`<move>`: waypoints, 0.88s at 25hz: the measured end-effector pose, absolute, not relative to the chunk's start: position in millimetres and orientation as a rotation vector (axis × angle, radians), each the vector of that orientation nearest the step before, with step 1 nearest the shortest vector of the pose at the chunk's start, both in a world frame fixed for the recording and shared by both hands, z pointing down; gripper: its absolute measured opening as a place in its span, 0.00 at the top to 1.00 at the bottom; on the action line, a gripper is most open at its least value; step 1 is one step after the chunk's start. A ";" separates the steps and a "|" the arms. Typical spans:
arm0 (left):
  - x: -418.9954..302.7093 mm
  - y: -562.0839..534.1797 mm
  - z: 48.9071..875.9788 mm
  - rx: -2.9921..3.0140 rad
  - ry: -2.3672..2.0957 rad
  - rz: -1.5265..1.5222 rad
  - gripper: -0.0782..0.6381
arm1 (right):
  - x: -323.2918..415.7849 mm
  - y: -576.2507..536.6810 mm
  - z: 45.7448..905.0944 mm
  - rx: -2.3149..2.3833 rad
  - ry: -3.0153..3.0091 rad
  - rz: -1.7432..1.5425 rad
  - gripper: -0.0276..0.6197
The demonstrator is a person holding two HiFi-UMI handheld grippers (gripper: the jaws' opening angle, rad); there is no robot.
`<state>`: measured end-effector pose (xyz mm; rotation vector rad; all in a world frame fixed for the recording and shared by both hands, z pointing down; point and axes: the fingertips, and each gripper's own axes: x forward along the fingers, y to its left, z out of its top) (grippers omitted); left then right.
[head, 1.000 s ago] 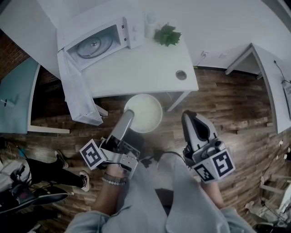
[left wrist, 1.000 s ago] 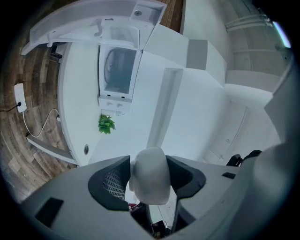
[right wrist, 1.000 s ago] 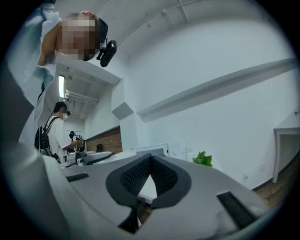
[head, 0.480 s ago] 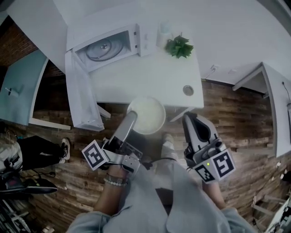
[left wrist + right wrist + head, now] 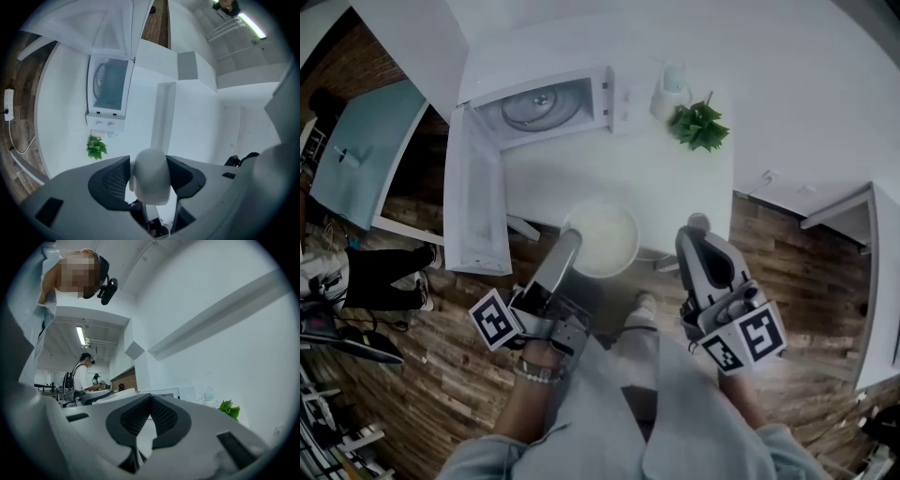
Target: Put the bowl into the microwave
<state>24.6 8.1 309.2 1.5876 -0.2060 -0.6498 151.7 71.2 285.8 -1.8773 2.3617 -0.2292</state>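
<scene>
Over the white table's (image 5: 675, 178) near edge, the round, smooth white bowl (image 5: 605, 234) hangs level, mouth up, with no long axis; the left gripper (image 5: 570, 240) reaches forward, jaws clamped on its near rim; the right gripper (image 5: 694, 246) points forward alongside, ribbed dark pads pressed together on nothing; beyond, the microwave (image 5: 553, 103) stands open.

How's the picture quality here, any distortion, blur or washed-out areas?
Head view: fisheye curves the table edges; dim, bluish light. Left gripper view: dark round vignette; the bowl is soft, pale against white walls. Right gripper view: same vignette, mosaic patch top left.
</scene>
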 end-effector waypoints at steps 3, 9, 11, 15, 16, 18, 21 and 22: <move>34.0 1.4 307.4 1.583 -0.253 -0.688 0.58 | 165.9 58.8 285.3 -1.817 2.406 -0.242 0.95; 53.3 -7.1 304.3 1.580 -0.327 -0.767 0.58 | 190.5 38.9 288.9 -1.697 2.492 -0.266 0.95; 58.9 -7.2 304.8 1.566 -0.350 -0.797 0.58 | 196.0 33.5 291.3 -1.654 2.523 -0.276 0.95; 66.3 -4.1 306.1 1.544 -0.396 -0.852 0.58 | 203.0 25.0 293.0 -1.564 2.586 -0.283 0.95; 67.1 -3.4 306.4 1.541 -0.408 -0.863 0.58 | 204.3 23.4 293.1 -1.544 2.599 -0.283 0.95; 68.4 -3.0 307.5 1.539 -0.432 -0.882 0.58 | 207.2 20.7 294.1 -1.511 2.617 -0.285 0.95; 69.3 -1.3 308.9 1.532 -0.466 -0.910 0.58 | 210.1 19.9 296.4 -1.454 2.635 -0.309 0.95; 69.4 -0.6 309.1 1.528 -0.474 -0.919 0.58 | 210.7 19.5 296.9 -1.430 2.637 -0.324 0.95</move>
